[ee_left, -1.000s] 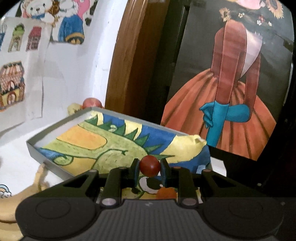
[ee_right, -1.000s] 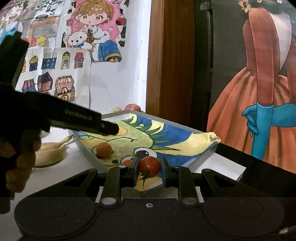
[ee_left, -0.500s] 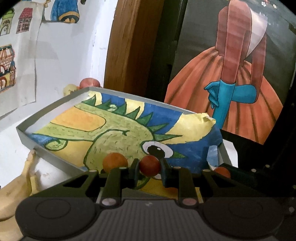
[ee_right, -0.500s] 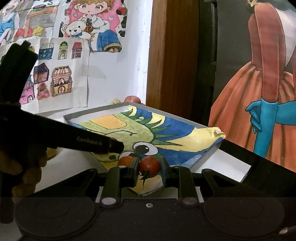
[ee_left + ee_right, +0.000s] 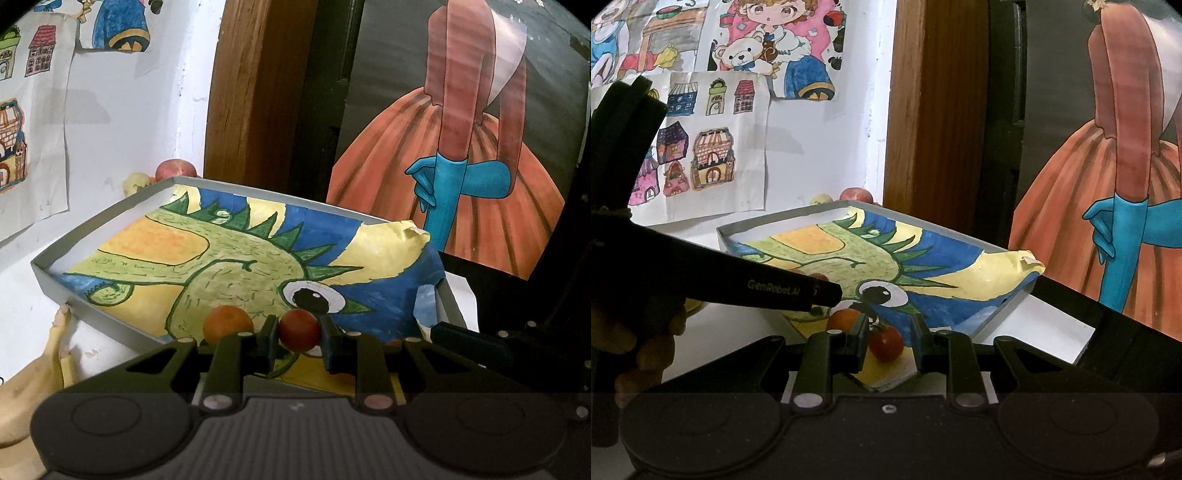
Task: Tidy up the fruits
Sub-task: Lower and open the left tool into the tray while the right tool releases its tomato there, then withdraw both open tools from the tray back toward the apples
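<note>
Left gripper (image 5: 298, 341): black two-finger gripper over the near edge of the tray, pinching a small round red tomato (image 5: 298, 329) between its fingers.
Right gripper (image 5: 889, 345): black, at the tray's near corner; fingers spread around a small red tomato with a green stem (image 5: 885, 342), with a gap showing on the right side, so no pinch.
Tray (image 5: 55, 284): shallow grey rectangular tray on the white tabletop (image 5: 746, 328), lined with a painted paper of a green spiky creature on blue and yellow.
Orange fruit (image 5: 228, 324): small round orange fruit lying in the tray just left of the left gripper's tomato.
Bananas (image 5: 26, 387): pale yellow bananas on the tabletop, left of the tray.
Behind the tray: a red apple (image 5: 176, 170) and a pale yellow fruit (image 5: 137, 182) by the white wall.
</note>
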`<state>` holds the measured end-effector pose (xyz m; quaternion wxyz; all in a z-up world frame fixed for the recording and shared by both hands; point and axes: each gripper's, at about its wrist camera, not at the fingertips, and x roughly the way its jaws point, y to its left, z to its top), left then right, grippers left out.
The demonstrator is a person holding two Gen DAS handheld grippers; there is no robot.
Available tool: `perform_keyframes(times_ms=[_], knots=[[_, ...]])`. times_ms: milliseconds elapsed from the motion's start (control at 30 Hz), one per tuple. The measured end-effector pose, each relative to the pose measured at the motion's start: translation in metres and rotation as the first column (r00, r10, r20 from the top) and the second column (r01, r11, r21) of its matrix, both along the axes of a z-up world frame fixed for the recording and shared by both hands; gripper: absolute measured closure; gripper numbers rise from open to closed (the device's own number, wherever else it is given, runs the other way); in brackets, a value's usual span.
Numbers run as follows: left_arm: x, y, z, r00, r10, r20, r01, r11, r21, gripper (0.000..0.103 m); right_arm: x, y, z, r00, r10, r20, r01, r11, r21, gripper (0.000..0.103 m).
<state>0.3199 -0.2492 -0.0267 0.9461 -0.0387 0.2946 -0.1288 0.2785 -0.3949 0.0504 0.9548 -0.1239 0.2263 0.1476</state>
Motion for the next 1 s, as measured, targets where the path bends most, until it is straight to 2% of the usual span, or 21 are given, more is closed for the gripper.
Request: perform_keyframes(times_ms=[67,133,233,300,333,467,600,667,767,1000], knots=[[0.000,0.000,0.001,1.000,-0.001,0.001,0.001,1.000,0.001,0.076,0.000,0.000,0.000,1.000,-0.002,0.003,0.002,1.000,0.002,0.076],[-0.001,0.000,0.001,1.000,0.001,0.001,-0.001,1.000,-0.004,0.068,-0.001,-0.001,0.000,1.000,-0.006,0.009,0.006,1.000,0.007,0.074],[-0.003,0.001,0.002,1.000,0.007,0.008,-0.007,1.000,-0.006,0.054,-0.004,-0.003,0.000,1.000,-0.017,0.014,0.017,1.000,0.019,0.068],[-0.006,0.003,0.003,1.000,0.010,0.017,-0.010,1.000,-0.012,0.040,-0.007,-0.005,0.001,1.000,-0.021,0.019,0.021,0.999,0.027,0.063],[-0.007,0.003,0.004,1.000,0.014,0.023,-0.014,1.000,-0.016,0.037,-0.008,-0.005,0.002,0.999,-0.023,0.023,0.022,0.999,0.028,0.061],[-0.019,0.007,0.013,0.997,0.032,0.067,-0.030,0.999,-0.030,0.017,-0.017,-0.005,0.008,0.999,-0.030,0.040,0.028,0.999,0.039,0.051],[-0.033,0.010,0.026,0.992,0.040,0.116,-0.035,0.998,-0.044,0.007,-0.028,-0.003,0.018,0.998,-0.035,0.061,0.032,0.998,0.051,0.038],[-0.042,0.012,0.033,0.988,0.051,0.146,-0.044,0.998,-0.049,0.003,-0.036,-0.002,0.023,0.996,-0.037,0.076,0.032,0.998,0.056,0.028],[-0.056,0.017,0.044,0.981,0.058,0.186,-0.048,0.997,-0.058,0.000,-0.048,0.003,0.033,0.994,-0.038,0.101,0.032,0.998,0.063,0.018],[-0.093,0.034,0.070,0.963,0.093,0.251,-0.072,0.993,-0.093,0.000,-0.081,0.016,0.052,0.986,-0.058,0.157,0.043,0.995,0.093,0.005]])
